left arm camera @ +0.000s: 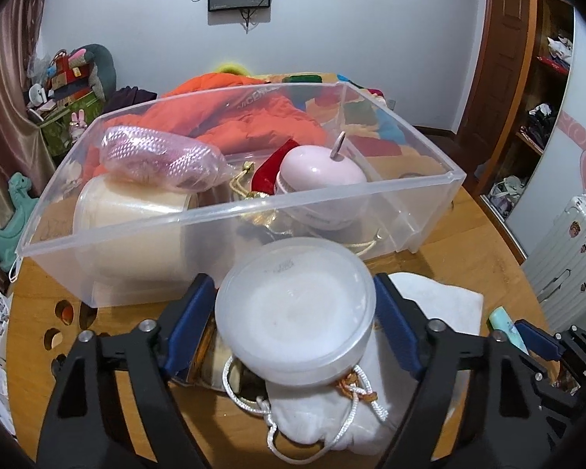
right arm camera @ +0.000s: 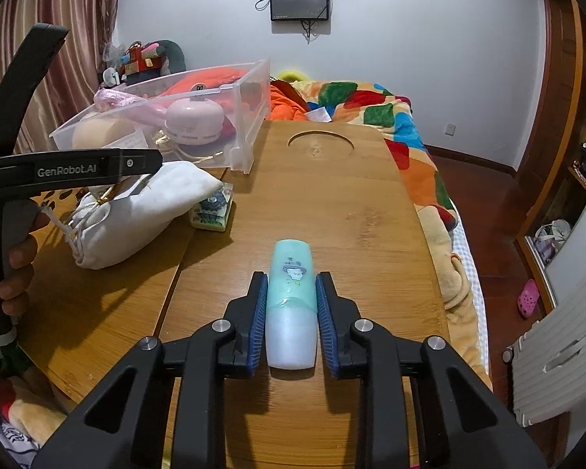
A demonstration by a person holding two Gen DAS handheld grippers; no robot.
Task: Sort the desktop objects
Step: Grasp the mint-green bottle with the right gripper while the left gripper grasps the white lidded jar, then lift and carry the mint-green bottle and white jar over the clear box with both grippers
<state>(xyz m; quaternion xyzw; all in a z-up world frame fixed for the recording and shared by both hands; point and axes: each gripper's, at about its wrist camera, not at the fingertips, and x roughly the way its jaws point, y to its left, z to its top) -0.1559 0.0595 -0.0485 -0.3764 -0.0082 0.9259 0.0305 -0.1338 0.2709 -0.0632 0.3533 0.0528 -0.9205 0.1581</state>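
Left wrist view: round translucent tub with a frosted lid, white contents, lying between the blue pads of the left gripper, whose jaws stand wide and press the tub on both sides; the tub sits over a white drawstring pouch with knotted cord, just in front of the clear plastic bin. Bin contents: a cream cylindrical container on its side, a pink item in a plastic bag, a pink domed device, a red piece and gold cord. Right wrist view: mint-green tube with a pale cap end and a small cartoon print, lying lengthwise on the wooden table, gripped between the narrowly set blue pads of the right gripper, jaws closed onto its sides. Left handle seen at the view's left edge, a hand wrapped around its grip. A small patterned box is tucked against the pouch. Table surface: light wood with a round recess at the far end. Room: bed with a multicoloured blanket and an orange garment, white wall with two mounted screens, pink curtains, wooden door frame.
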